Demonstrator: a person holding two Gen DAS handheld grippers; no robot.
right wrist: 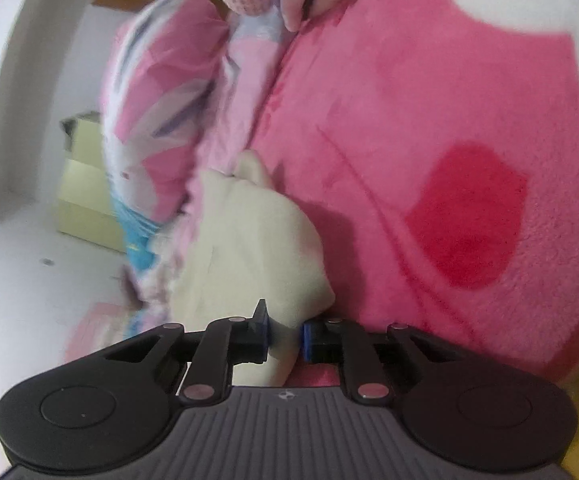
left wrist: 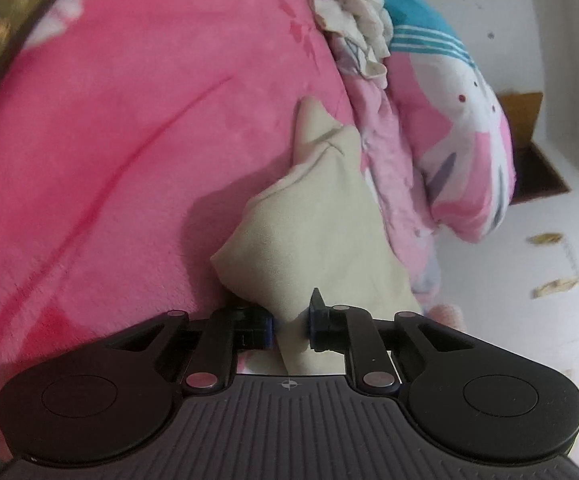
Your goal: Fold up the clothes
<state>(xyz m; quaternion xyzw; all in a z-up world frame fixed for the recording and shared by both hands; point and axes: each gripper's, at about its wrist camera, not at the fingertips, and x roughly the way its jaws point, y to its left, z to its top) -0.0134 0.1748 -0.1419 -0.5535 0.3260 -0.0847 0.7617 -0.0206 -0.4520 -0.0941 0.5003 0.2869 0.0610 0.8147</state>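
Cream garment (bunched) pinched by left gripper and right gripper.

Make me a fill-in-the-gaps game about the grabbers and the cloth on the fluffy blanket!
1. Both grippers are shut on the ____-coloured cloth.
2. The cloth lies on a fluffy ____ blanket.
3. The left gripper and right gripper each have ____ pads on their fingertips.

Missing words: cream; pink; blue
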